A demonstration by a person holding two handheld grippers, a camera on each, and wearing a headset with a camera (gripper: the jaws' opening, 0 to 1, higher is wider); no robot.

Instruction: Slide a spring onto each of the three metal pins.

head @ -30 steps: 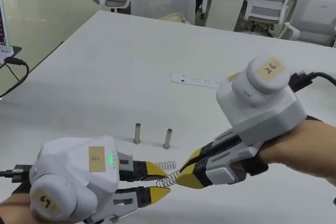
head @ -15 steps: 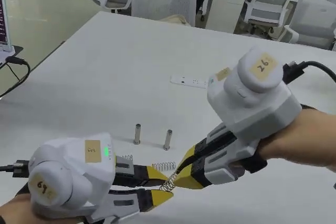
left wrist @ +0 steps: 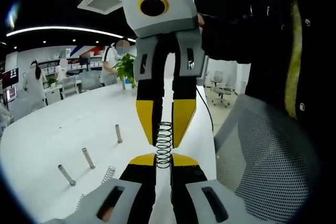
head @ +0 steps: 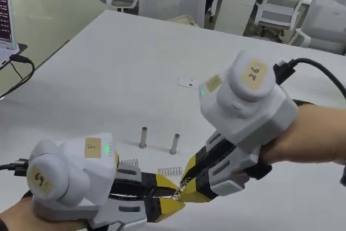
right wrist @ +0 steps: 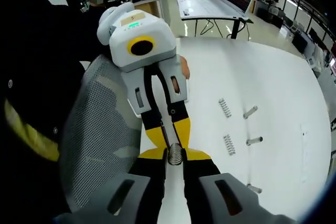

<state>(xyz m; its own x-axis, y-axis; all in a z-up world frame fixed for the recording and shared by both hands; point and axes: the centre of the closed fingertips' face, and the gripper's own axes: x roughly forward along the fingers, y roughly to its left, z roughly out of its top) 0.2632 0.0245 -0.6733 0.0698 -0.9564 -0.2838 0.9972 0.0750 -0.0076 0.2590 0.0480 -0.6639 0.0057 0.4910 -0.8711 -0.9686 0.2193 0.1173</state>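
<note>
**Grippers drawn tip to tip on one spring**

The white worktop carries everything. Against a second ago, the right gripper has come down and in toward the left gripper, so their yellow tips now nearly meet and less of the spring shows between them. Both sets of jaws are clenched on that spring, one at each end, holding it off the worktop, near its front edge. The right gripper's round cap has a tan label reading "26". The left gripper's cap reads "69"; a second label on its body is too small to read. A green light glows on each.

The white power strip is now partly hidden behind the right gripper. The metal pins stand upright and bare, as before. Two loose springs lie flat just in front of them, unmoved.
</note>
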